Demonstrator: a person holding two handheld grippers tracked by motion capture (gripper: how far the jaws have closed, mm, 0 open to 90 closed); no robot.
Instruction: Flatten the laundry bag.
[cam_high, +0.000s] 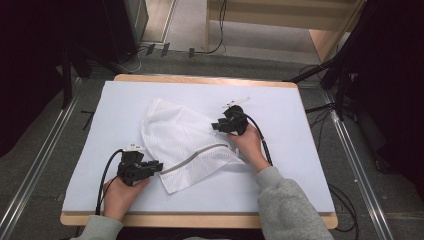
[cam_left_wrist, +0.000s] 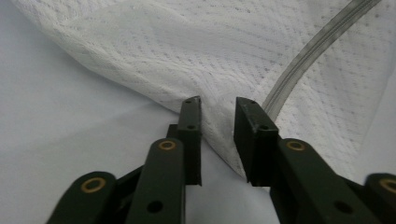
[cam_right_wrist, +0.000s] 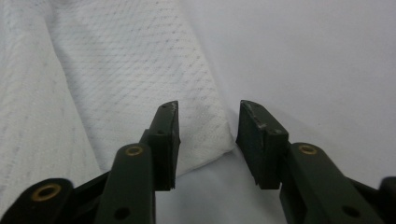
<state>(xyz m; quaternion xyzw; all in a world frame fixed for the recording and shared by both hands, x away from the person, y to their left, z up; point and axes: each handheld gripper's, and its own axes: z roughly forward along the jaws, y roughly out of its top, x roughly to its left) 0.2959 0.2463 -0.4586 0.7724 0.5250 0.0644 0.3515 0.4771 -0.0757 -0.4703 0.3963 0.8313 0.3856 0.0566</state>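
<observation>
One crumpled white mesh bag (cam_high: 182, 142)

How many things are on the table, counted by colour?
White: 1, the mesh bag
Black: 2, the left gripper and the right gripper
Total: 3

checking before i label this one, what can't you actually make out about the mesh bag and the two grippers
- Left gripper, left gripper view: the mesh bag edge lies between the jaws, but the fold hides whether the pads press it.
- Right gripper, right gripper view: the bag's corner sits in the gap; contact cannot be told.
- High view: the grippers' bodies hide their jaw tips.
- Bag's contents: the cloth covers them.
- Zip strip, left gripper view: cut off by the top edge.
</observation>
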